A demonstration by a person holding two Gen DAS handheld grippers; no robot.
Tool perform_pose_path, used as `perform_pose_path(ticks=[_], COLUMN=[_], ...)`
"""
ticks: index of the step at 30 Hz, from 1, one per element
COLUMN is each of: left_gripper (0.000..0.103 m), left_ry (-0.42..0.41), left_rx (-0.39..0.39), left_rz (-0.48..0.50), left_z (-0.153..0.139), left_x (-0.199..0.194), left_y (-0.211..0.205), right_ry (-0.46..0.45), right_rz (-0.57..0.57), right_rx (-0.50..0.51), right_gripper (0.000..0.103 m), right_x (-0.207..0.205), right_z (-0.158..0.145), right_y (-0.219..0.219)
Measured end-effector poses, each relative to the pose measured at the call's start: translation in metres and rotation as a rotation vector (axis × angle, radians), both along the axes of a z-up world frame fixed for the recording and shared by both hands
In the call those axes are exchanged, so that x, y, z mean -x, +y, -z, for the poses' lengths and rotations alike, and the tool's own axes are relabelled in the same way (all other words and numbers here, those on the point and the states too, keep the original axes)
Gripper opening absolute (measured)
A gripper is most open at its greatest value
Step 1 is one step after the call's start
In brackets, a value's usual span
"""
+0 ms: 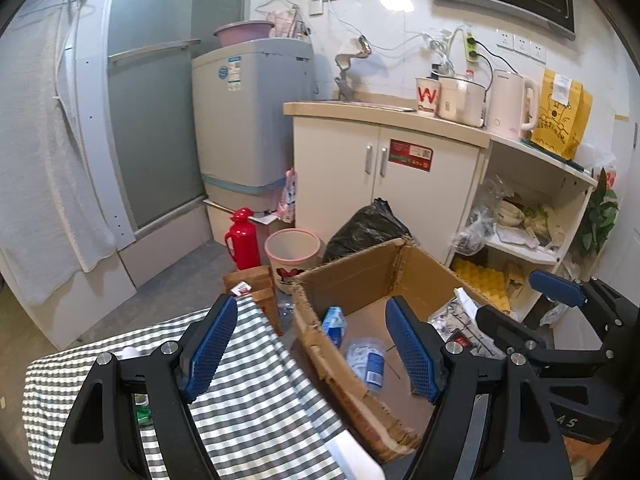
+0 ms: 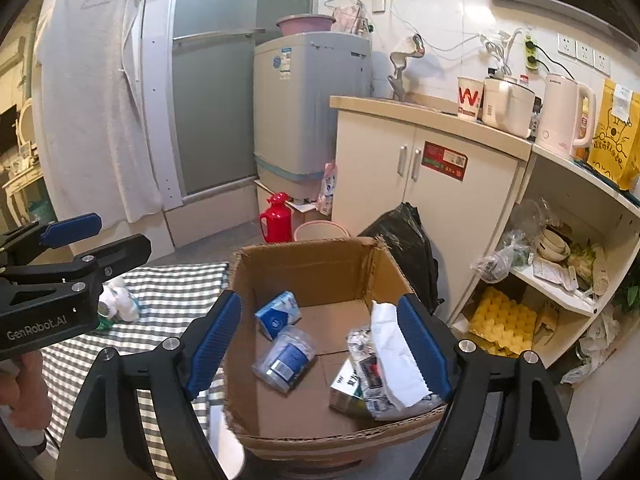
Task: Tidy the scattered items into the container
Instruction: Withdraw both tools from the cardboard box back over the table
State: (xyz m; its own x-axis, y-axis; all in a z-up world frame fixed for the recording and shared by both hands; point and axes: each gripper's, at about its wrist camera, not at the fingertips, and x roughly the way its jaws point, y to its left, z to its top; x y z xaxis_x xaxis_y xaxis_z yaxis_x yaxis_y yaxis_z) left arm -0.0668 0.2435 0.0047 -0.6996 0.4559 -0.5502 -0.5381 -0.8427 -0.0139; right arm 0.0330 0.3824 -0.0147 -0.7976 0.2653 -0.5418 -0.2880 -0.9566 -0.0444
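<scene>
An open cardboard box (image 2: 304, 268) stands beside a table under a grey striped cloth (image 2: 176, 292). In it lie a blue tissue pack (image 2: 278, 314), a clear tub of cotton swabs (image 2: 286, 356), a small carton (image 2: 344, 390) and a white paper packet (image 2: 396, 364). My right gripper (image 2: 320, 344) hangs open above the box, and the packet lies by its right finger, not pinched. My left gripper (image 1: 312, 348) is open and empty over the cloth's edge and the box (image 1: 352, 276). A small white and green item (image 2: 118, 306) rests on the cloth.
Behind the box stand a pink waste bin (image 1: 292, 256), a red flask (image 1: 242, 240) and a black rubbish bag (image 1: 364, 228). A white cabinet (image 1: 384, 168) and open shelves (image 2: 560, 280) close off the right. A hand (image 2: 20, 384) holds the left gripper.
</scene>
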Motion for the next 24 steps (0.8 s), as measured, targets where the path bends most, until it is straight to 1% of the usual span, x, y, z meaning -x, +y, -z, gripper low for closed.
perform_pose_path(ticks=[4, 6, 8, 12, 14, 18, 24], left_gripper=[0.079, 0.08, 0.085, 0.086, 0.09, 0.091, 0.097], left_ry=[0.012, 0.018, 0.027, 0.041, 0.046, 0.052, 0.063], left_rx=[-0.009, -0.013, -0.014, -0.014, -0.016, -0.021, -0.027], left_rz=[-0.028, -0.041, -0.057, -0.095, -0.119, -0.159, -0.219], left_z=[-0.006, -0.01, -0.013, -0.018, -0.02, -0.021, -0.023], left_x=[-0.005, -0.007, -0.009, -0.013, -0.013, -0.015, -0.017], left_y=[-0.017, -0.024, -0.031, -0.047, -0.055, -0.074, -0.103], right_ry=[0.009, 0.024, 0.04, 0.054, 0.06, 0.07, 0.066], right_rz=[-0.023, -0.034, -0.043, -0.066, -0.077, -0.104, -0.136], right_rx=[-0.014, -0.017, -0.018, -0.019, -0.016, -0.014, -0.01], right_gripper=[0.084, 0.09, 0.092, 0.092, 0.093, 0.097, 0.098], right_x=[-0.001, -0.002, -0.003, -0.001, 0.0, 0.001, 0.006], right_z=[-0.007, -0.012, -0.016, -0.021, -0.023, -0.024, -0.025], right_y=[-0.015, -0.022, -0.026, -0.037, -0.042, -0.053, -0.071])
